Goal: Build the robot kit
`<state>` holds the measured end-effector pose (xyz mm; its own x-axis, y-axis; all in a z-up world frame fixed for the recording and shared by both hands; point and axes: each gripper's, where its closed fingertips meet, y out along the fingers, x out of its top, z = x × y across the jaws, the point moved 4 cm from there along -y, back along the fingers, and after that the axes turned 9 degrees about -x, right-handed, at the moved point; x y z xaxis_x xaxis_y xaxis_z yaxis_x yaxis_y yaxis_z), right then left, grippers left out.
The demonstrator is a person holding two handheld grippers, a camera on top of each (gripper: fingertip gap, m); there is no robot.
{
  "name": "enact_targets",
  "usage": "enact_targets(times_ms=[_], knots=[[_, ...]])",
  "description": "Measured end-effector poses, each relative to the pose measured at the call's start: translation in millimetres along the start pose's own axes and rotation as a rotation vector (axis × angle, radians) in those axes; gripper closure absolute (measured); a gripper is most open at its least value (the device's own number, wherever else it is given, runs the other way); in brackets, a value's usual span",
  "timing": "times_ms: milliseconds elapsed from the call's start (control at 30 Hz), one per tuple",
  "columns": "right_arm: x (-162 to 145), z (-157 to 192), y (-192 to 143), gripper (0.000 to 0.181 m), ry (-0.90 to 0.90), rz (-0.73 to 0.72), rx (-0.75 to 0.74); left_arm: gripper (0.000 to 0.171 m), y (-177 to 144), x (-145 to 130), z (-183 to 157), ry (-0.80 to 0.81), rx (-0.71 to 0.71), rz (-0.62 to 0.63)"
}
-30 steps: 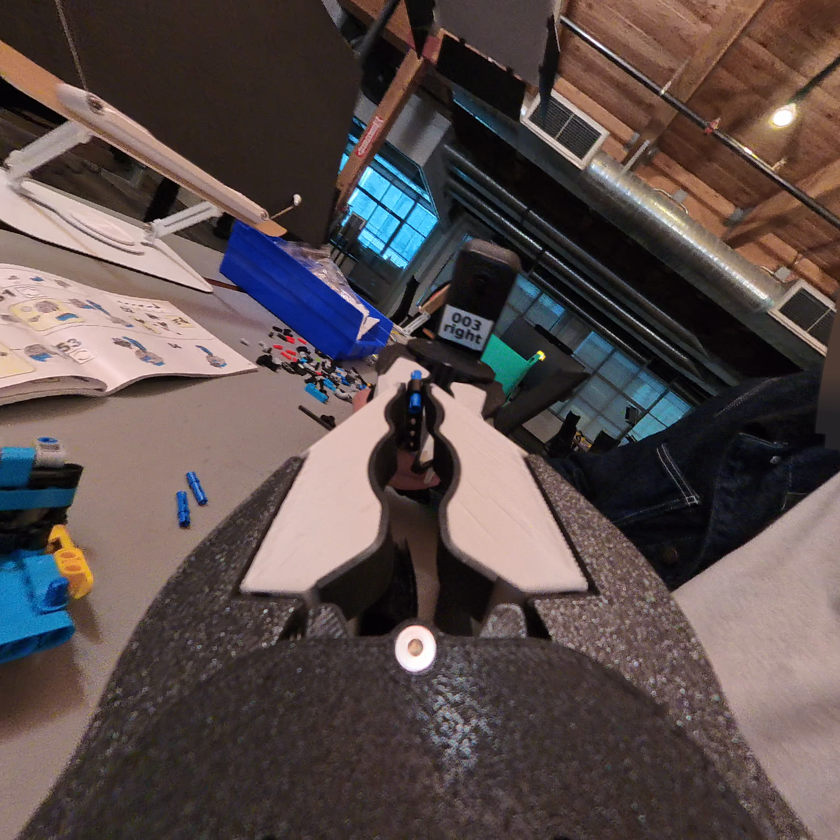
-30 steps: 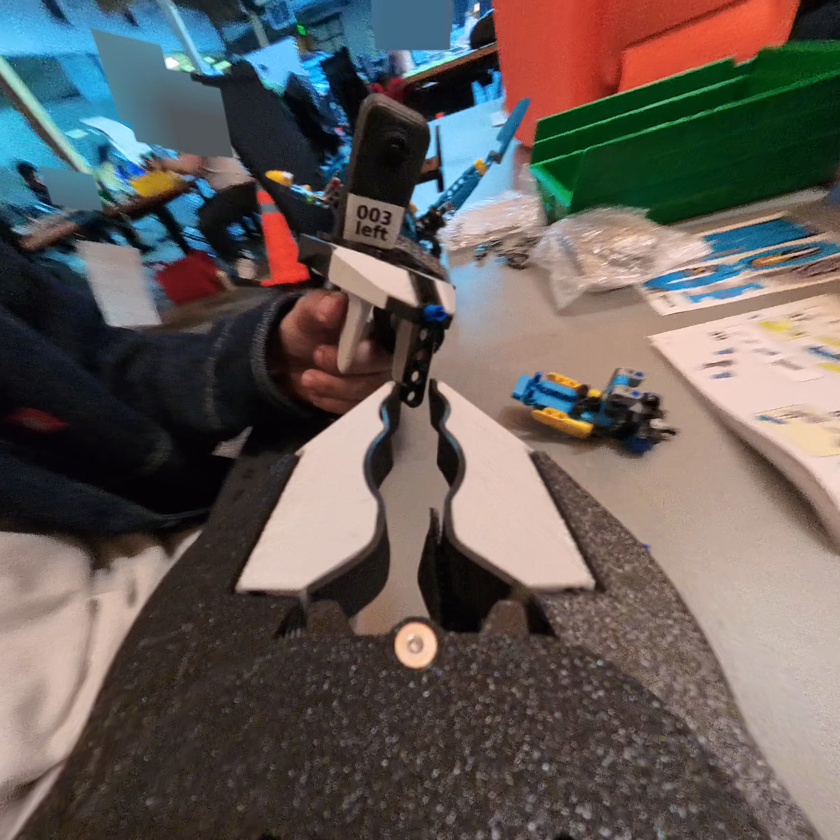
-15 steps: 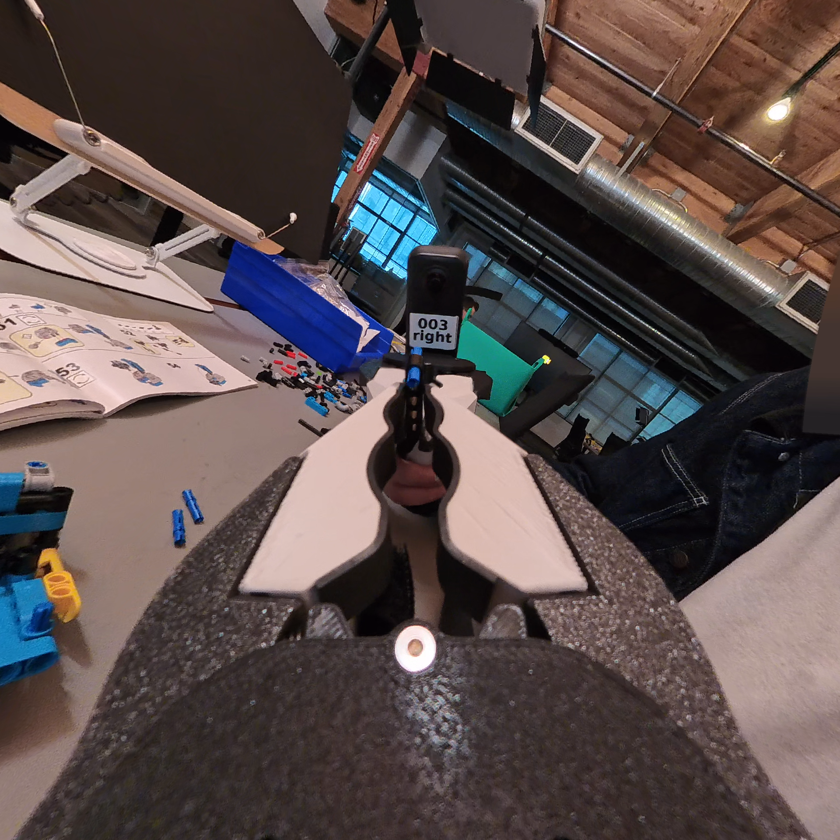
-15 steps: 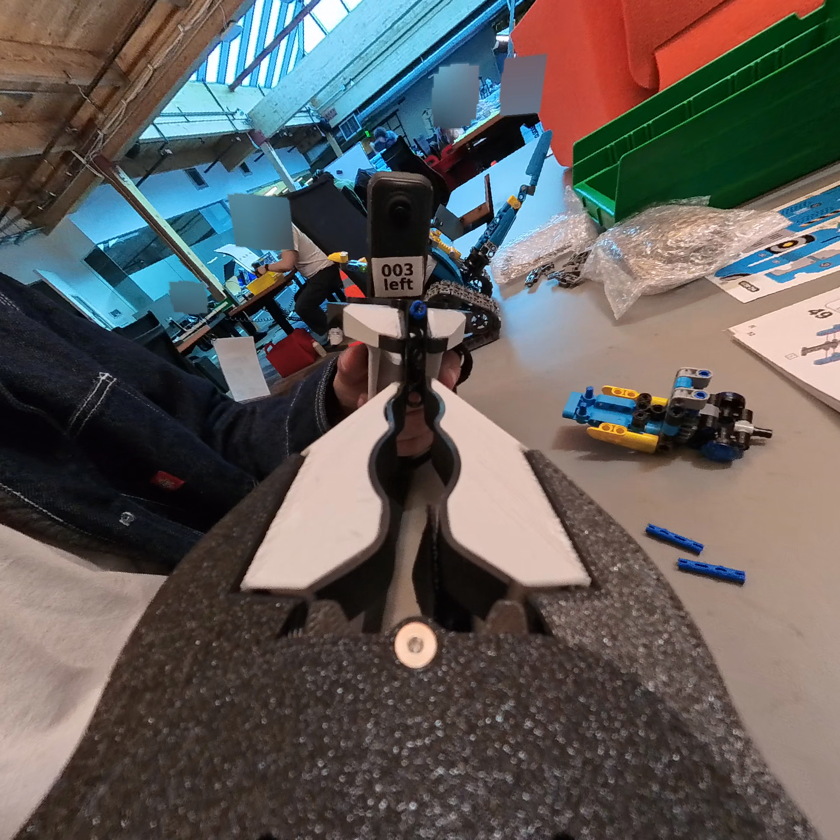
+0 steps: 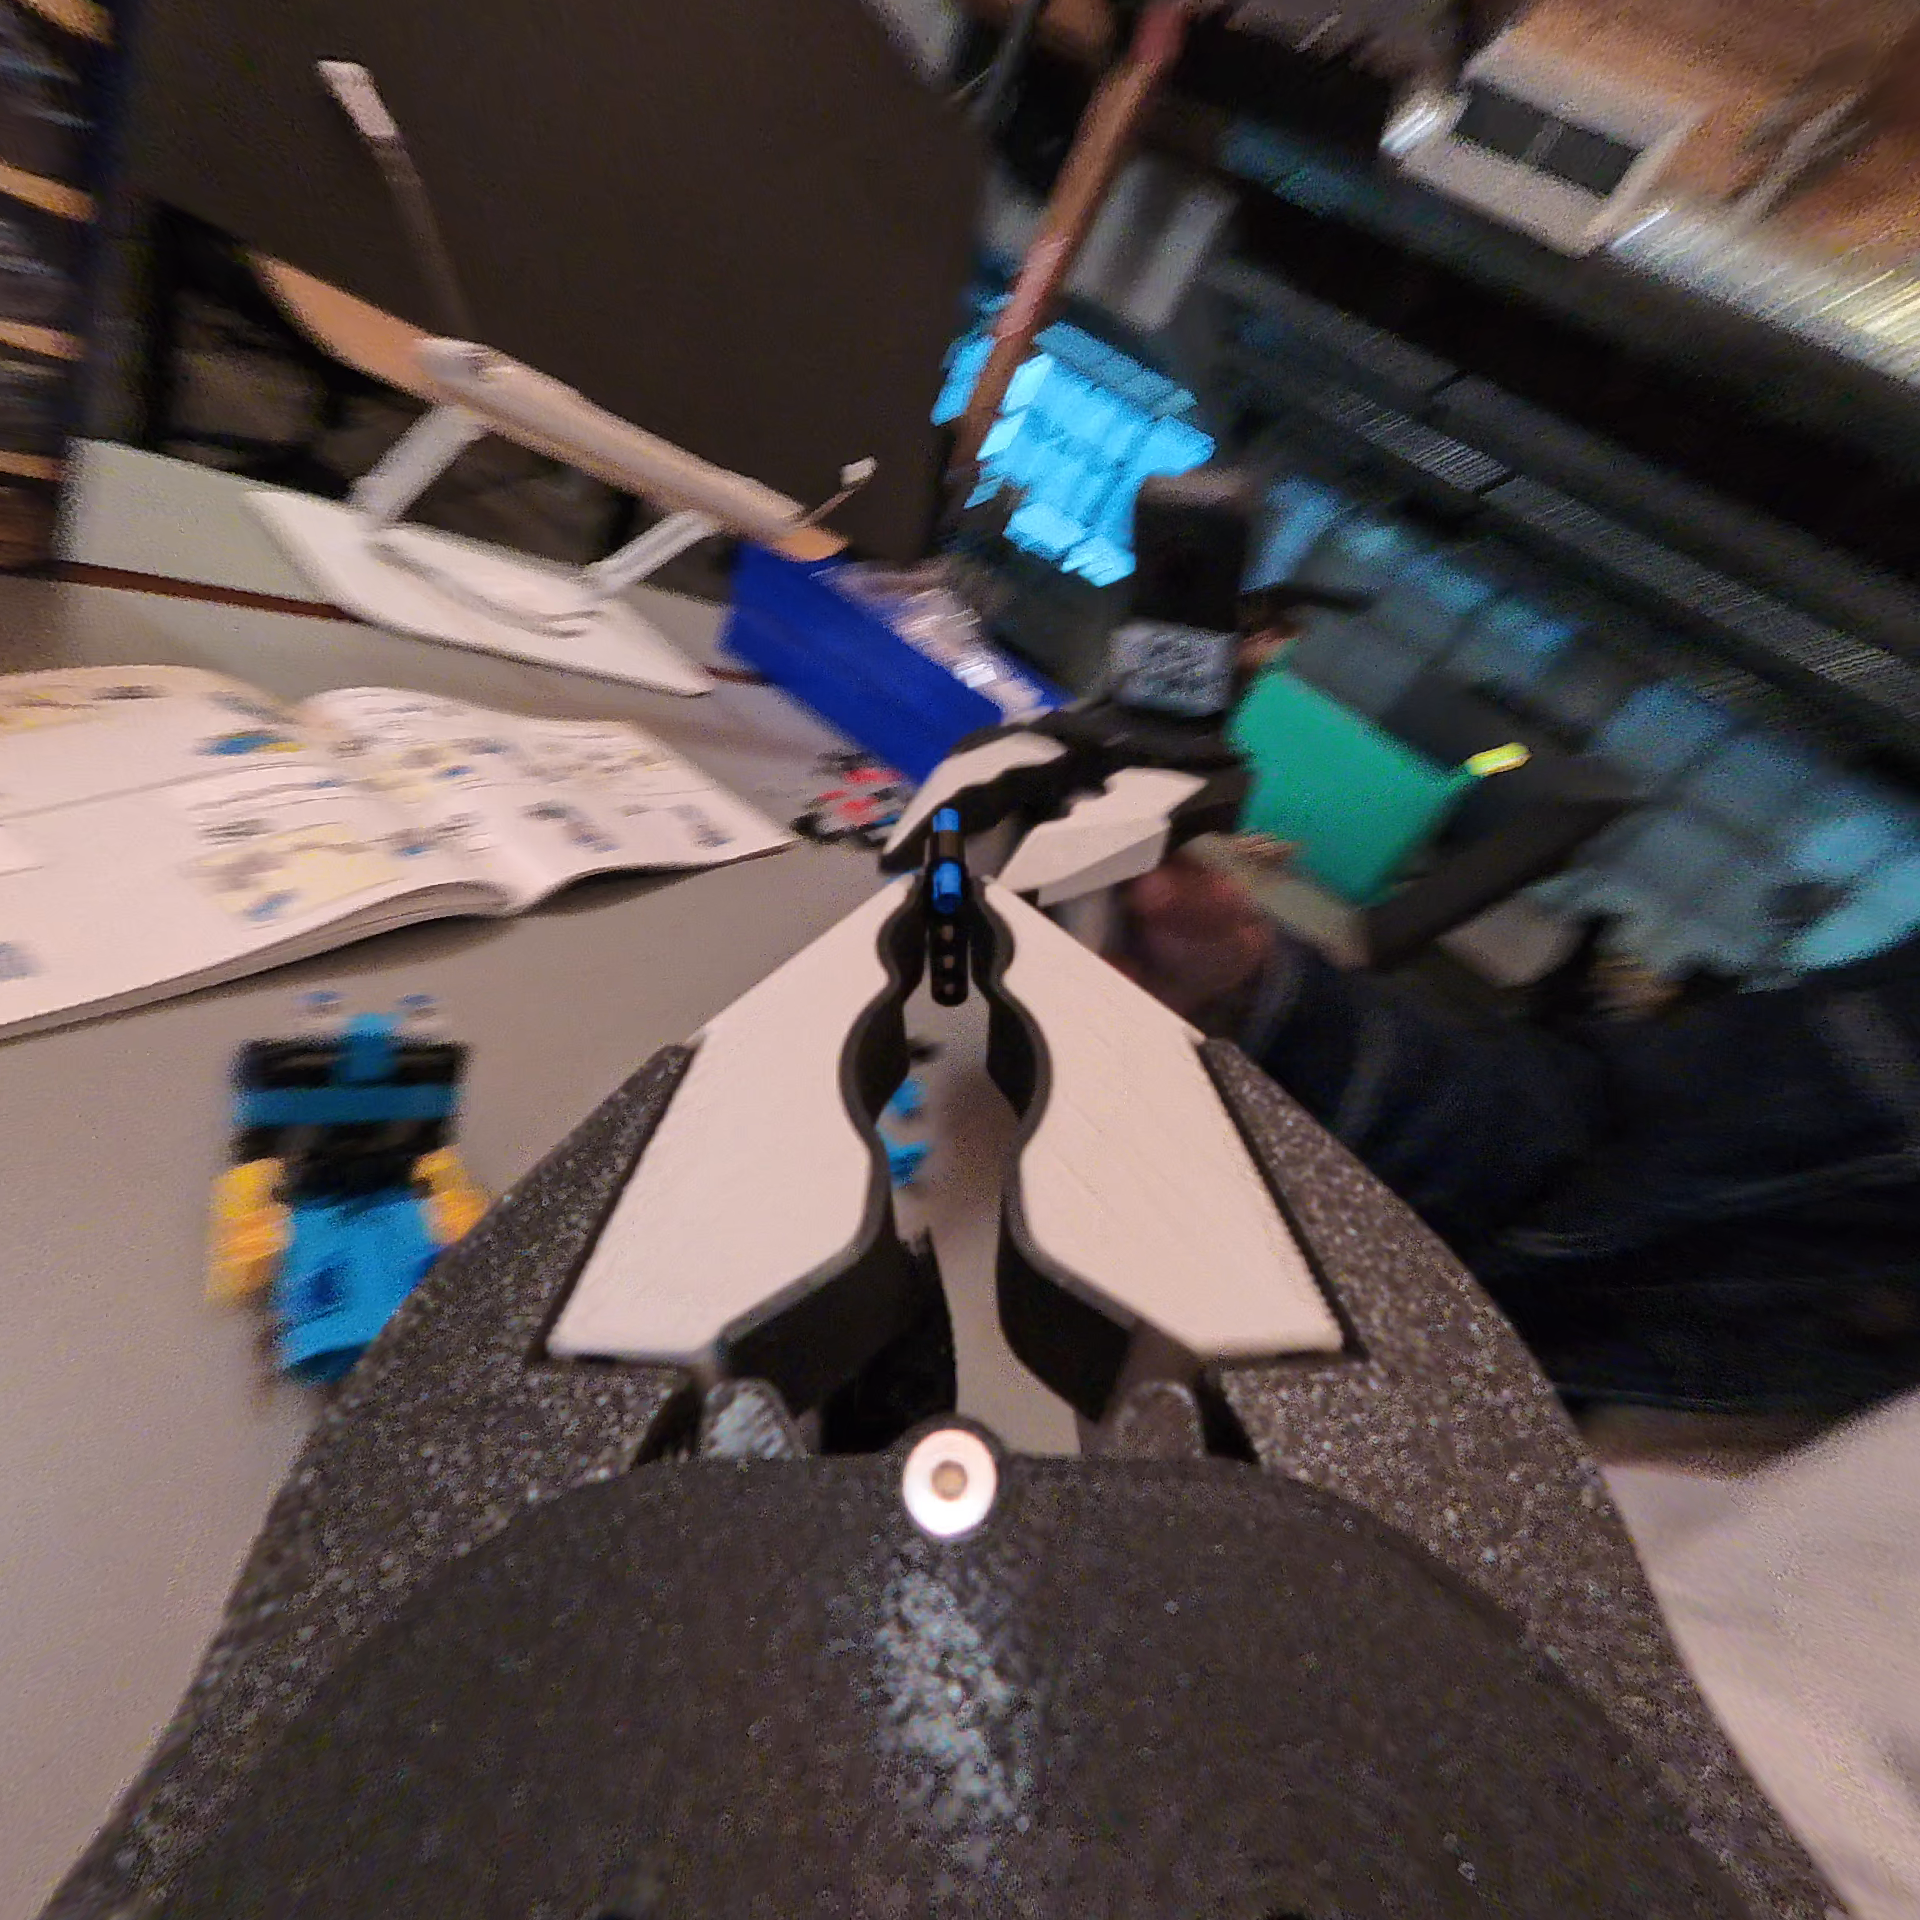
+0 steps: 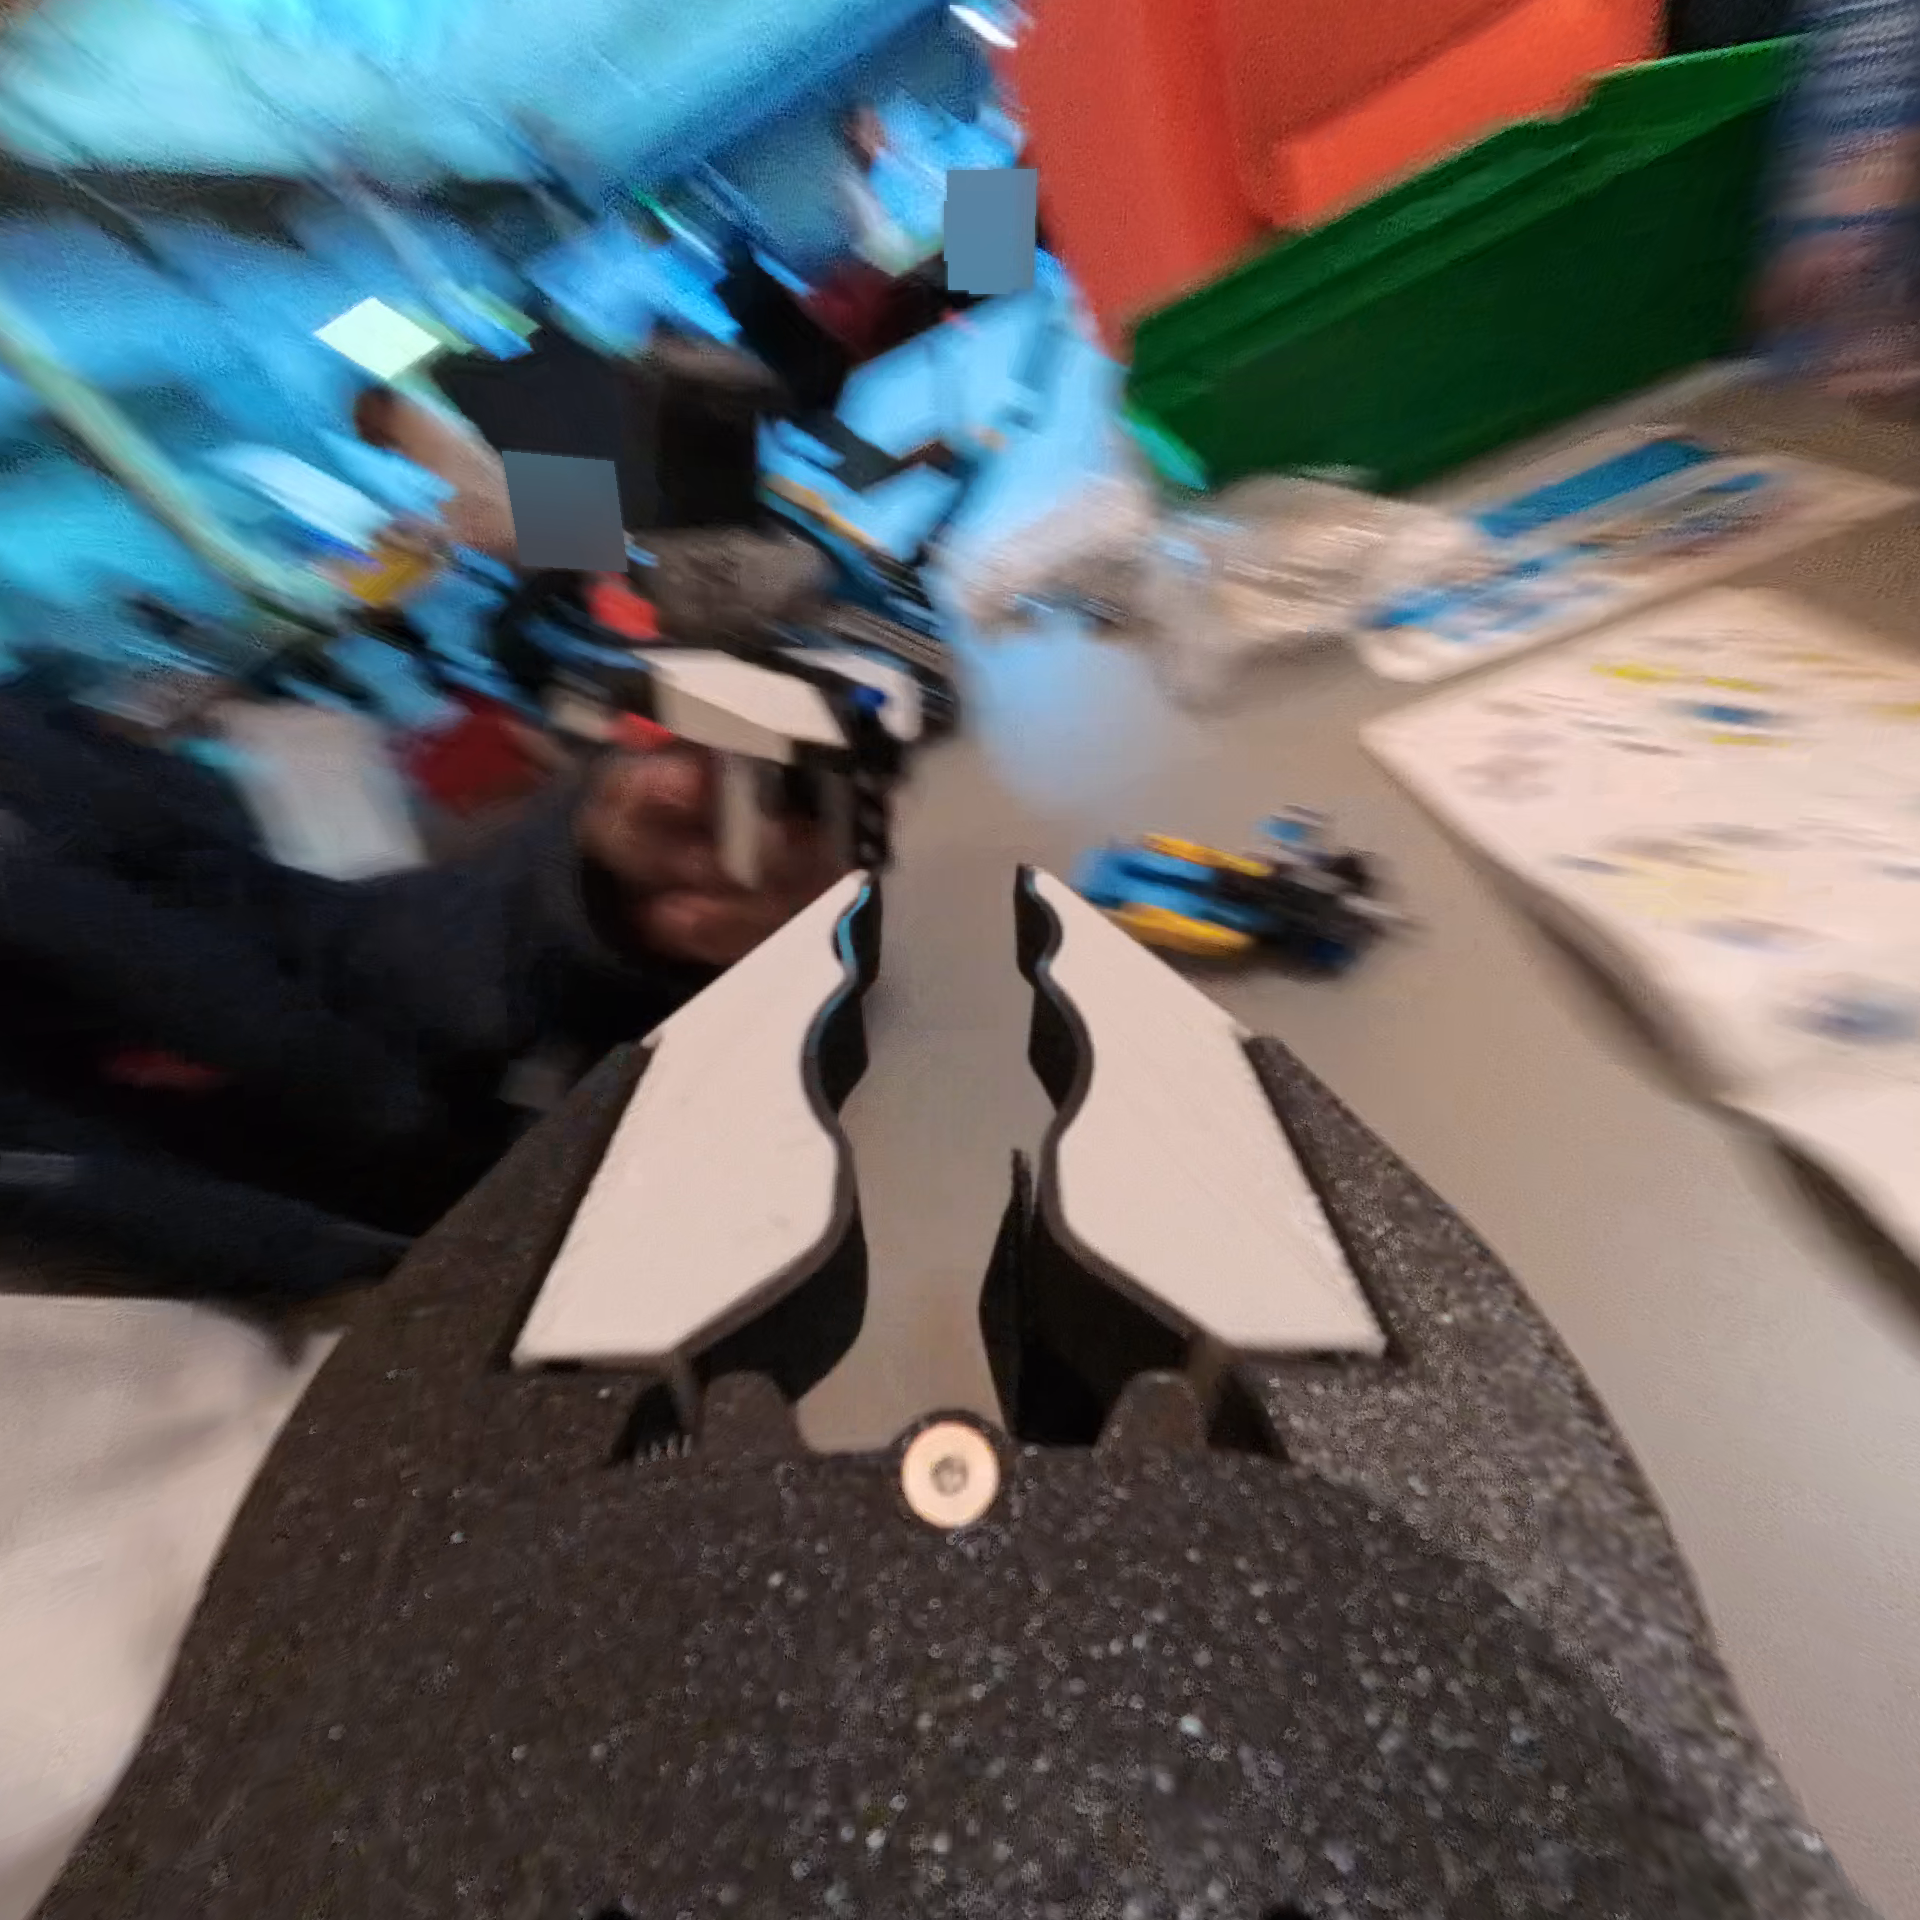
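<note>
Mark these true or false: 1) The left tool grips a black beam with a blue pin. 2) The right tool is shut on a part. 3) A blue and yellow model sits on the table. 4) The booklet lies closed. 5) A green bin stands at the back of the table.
1) True: the left tool is shut on the beam, with the pin at its top.
2) False: the right tool is open, nothing between its fingers.
3) True: the model sits on the table.
4) False: the booklet lies open.
5) True: the bin stands there.
</note>
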<state>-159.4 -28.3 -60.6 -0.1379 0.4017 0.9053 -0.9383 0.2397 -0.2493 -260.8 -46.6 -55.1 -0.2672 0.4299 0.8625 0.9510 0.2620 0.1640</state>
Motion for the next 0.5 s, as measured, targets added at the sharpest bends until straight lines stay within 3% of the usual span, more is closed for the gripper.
enact_targets(times_ms=[67, 200, 267, 367, 500], knots=[[-14, -31, -10, 0.162, -0.171, 0.122, -0.218, 0.164, -2, -7, 16, 0.093, 0.173, 0.084], [-60, -44, -10, 0.158, -0.306, 0.446, -0.236, 0.164, -1, -22, 32, 0.098, 0.29, 0.186], [-61, -55, -13, 0.159, -0.382, 0.448, -0.327, 0.164, 0, -22, 31, 0.117, 0.296, 0.192], [-59, -56, 1, 0.158, -0.388, 0.444, -0.278, 0.164, 1, -19, 27, 0.16, 0.292, 0.177], [-59, -70, 18, 0.156, -0.56, 0.544, -0.24, 0.164, -4, -17, 33, 0.105, 0.304, 0.153]])
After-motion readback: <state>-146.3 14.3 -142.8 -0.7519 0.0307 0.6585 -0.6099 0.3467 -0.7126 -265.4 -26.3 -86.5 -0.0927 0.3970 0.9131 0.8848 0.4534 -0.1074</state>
